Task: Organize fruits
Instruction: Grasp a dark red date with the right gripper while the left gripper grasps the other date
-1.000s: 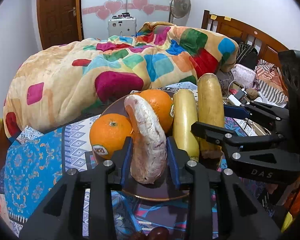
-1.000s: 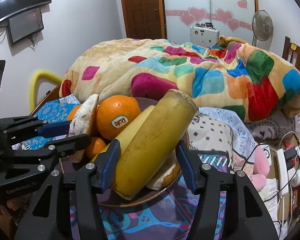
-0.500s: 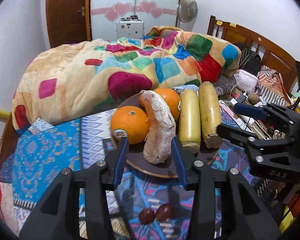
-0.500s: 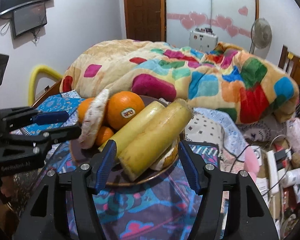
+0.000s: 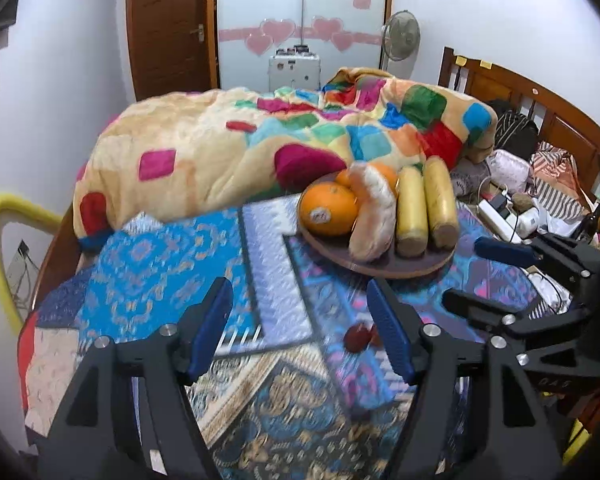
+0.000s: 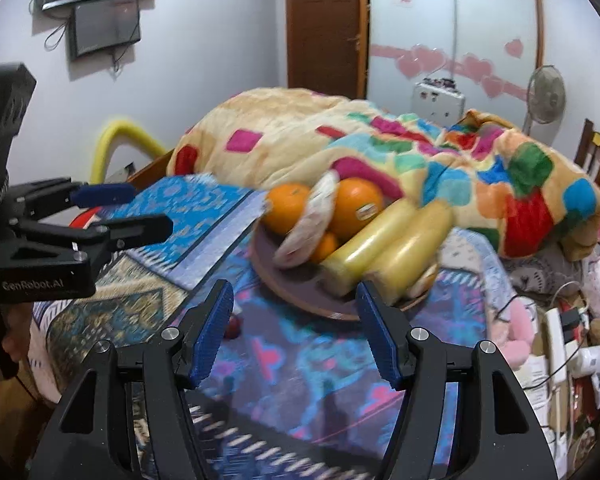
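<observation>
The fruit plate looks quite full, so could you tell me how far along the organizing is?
Done: oranges and long yellow fruits lie together on the brown plate. In hand: nothing; the left gripper is opening and the right gripper is open. Left: small dark red fruits on the cloth.

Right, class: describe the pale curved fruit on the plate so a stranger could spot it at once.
Find the round brown plate on the patterned bedspread. The pale, whitish curved fruit lies between the big sticker-marked orange and two straight yellow cylinders; it alone bends.

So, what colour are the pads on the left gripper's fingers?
Blue pads on black fingers, seen best in the left wrist view.
</observation>
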`<state>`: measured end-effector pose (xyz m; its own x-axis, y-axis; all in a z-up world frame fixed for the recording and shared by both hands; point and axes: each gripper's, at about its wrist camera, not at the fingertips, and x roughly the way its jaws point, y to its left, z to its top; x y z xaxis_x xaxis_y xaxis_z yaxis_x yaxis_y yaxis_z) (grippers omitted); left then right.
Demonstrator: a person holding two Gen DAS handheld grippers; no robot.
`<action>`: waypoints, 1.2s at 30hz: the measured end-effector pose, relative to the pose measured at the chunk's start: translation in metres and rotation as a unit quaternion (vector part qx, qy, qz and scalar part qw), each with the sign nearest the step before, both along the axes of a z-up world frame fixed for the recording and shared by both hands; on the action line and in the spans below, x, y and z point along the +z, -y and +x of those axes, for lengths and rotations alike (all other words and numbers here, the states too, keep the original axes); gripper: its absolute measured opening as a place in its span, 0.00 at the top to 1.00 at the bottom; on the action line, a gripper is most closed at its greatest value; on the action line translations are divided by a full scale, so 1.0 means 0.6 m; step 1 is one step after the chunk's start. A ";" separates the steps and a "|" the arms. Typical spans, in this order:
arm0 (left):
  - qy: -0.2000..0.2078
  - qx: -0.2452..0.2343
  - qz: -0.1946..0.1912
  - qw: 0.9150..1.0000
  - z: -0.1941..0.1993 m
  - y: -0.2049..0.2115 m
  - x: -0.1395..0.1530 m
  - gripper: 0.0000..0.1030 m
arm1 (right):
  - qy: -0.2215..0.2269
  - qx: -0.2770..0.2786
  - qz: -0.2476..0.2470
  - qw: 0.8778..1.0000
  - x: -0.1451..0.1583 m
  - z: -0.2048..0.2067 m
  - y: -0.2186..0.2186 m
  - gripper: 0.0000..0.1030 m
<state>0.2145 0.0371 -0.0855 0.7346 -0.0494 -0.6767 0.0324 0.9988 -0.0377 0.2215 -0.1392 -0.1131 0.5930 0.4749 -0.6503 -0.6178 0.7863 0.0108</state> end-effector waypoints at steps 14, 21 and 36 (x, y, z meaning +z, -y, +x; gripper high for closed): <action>-0.032 -0.011 -0.005 0.999 -0.021 -0.038 -0.064 0.33 | -0.073 0.046 -0.029 0.996 -0.078 0.018 -0.055 0.66; -0.039 -0.028 -0.005 0.999 -0.019 -0.025 -0.078 0.36 | -0.049 0.055 -0.041 0.996 -0.080 0.012 -0.067 0.78; -0.073 -0.079 -0.001 0.994 0.009 0.046 -0.100 0.64 | -0.018 0.013 -0.004 1.000 -0.032 -0.008 0.022 0.78</action>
<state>0.2197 0.0093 -0.1453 0.6120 -0.1580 -0.7749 0.1821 0.9817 -0.0564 0.2164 -0.1526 -0.1321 0.5559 0.4849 -0.6751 -0.6374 0.7700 0.0282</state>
